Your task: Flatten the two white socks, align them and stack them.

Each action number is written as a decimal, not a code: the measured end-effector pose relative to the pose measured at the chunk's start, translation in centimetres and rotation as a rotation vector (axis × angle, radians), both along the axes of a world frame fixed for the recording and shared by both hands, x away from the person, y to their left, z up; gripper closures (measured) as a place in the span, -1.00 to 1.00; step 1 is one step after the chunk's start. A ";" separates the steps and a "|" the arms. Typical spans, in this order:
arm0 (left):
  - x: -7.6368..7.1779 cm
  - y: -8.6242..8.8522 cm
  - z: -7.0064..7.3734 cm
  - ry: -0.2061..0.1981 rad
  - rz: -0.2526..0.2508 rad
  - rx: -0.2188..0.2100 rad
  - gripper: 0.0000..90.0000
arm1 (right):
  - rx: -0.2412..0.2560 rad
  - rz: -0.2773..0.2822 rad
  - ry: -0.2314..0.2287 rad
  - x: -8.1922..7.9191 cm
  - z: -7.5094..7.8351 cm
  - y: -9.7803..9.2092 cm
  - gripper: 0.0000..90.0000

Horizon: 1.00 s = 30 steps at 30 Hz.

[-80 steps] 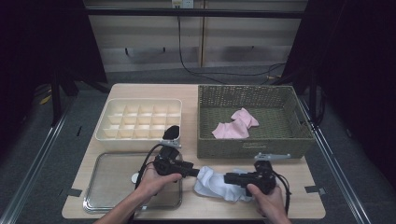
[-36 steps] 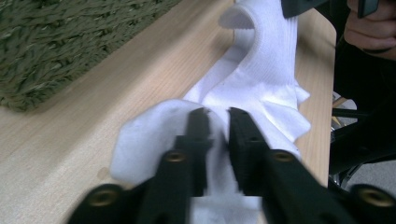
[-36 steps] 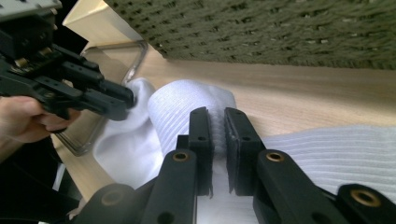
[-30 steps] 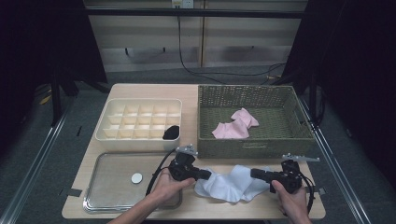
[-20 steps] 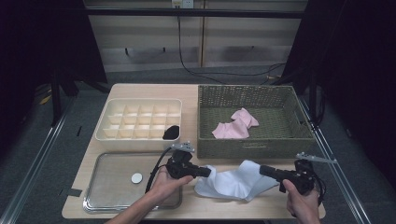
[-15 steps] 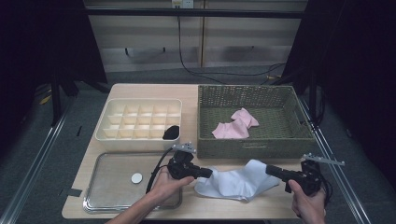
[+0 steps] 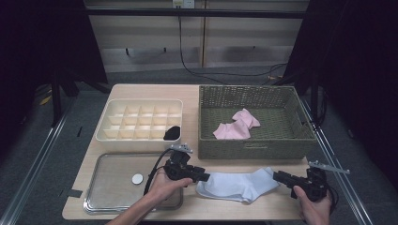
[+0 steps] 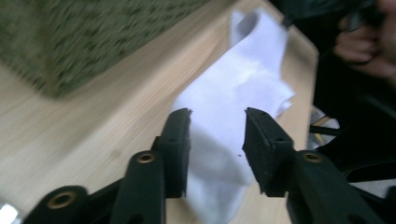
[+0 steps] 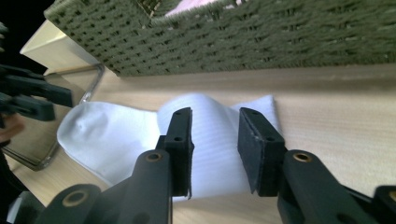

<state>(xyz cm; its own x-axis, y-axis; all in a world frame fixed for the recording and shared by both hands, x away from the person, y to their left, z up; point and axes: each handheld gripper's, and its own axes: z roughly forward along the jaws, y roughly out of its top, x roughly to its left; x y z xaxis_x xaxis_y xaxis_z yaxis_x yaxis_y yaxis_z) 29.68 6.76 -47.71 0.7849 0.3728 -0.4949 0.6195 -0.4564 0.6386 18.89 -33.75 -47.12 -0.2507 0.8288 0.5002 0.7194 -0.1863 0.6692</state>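
Note:
A pale blue-white sock (image 7: 234,185) lies stretched flat on the wooden table in front of the wicker basket (image 7: 248,145). My left gripper (image 7: 205,177) points right at the sock's left end. In the left gripper view that gripper (image 8: 217,116) stands open, the sock (image 8: 243,79) lying just under and beyond its jaws. My right gripper (image 7: 277,175) points left at the sock's right end. It is open (image 9: 215,116) too, hovering over the ribbed part of the sock (image 9: 116,135). Neither gripper holds the fabric.
The basket holds pink socks (image 7: 237,124). A cream compartment tray (image 7: 141,105) at back left has a black sock (image 7: 172,132) in a front cell. A metal tray (image 7: 108,199) with a small white disc (image 7: 137,178) lies at front left.
The two grippers drew the bunched sock out lengthwise, the right one moving far to the right. The sock now lies flat and both grippers have let go of it.

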 end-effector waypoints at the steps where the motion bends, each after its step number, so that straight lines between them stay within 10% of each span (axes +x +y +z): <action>1: 0.0 -0.1 -0.2 0.003 0.006 0.010 0.24 | -0.001 0.002 0.004 0.2 -0.1 0.0 0.45; 4: 0.1 -0.6 -0.8 0.014 0.008 0.050 0.14 | -0.019 0.007 0.016 1.0 -0.4 0.0 0.48; 7: -0.2 -1.0 -1.0 -0.014 -0.001 0.095 0.45 | -0.056 0.014 0.027 2.2 -0.4 0.2 0.52; 15: -0.1 -0.7 -1.2 0.010 -0.018 0.080 0.66 | -0.008 0.078 0.069 2.7 -1.3 1.3 0.37; 22: -0.1 -0.7 -1.1 0.009 -0.018 0.078 0.63 | -0.031 0.154 0.030 1.9 -0.8 2.9 0.92; 30: -0.1 -0.7 -1.1 0.015 -0.013 0.071 0.60 | 0.017 0.274 0.042 1.8 -0.9 5.9 0.95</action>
